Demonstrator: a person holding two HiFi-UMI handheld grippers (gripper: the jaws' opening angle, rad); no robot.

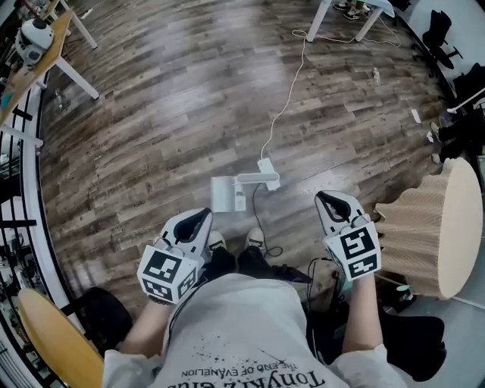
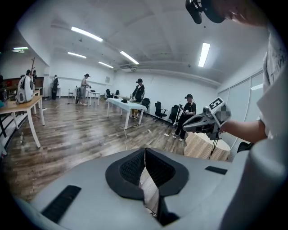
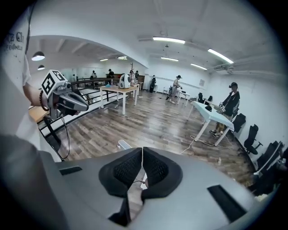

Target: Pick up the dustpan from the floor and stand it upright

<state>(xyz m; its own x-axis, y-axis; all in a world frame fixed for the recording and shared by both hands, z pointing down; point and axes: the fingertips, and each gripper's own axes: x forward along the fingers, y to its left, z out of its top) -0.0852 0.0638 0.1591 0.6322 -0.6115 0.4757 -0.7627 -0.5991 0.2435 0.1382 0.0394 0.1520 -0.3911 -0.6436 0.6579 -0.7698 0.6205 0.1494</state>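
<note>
The white dustpan (image 1: 227, 193) stands upright on the wooden floor just ahead of the person's shoes, its handle top (image 1: 258, 180) seen from above. In the right gripper view a bit of the dustpan (image 3: 122, 144) shows over the gripper body. My left gripper (image 1: 199, 220) is held up at the left of the torso, jaws shut with nothing between them. My right gripper (image 1: 326, 199) is raised at the right, also shut and empty, well clear of the dustpan. The left gripper (image 2: 145, 150) and the right gripper (image 3: 142, 149) both show their pads together.
A ribbed round wooden stand (image 1: 432, 235) is close on the right. A white cable (image 1: 284, 98) runs from the dustpan area to a white table (image 1: 333, 15) at the back. A railing (image 1: 30, 189) and a yellow chair (image 1: 53, 341) are at the left.
</note>
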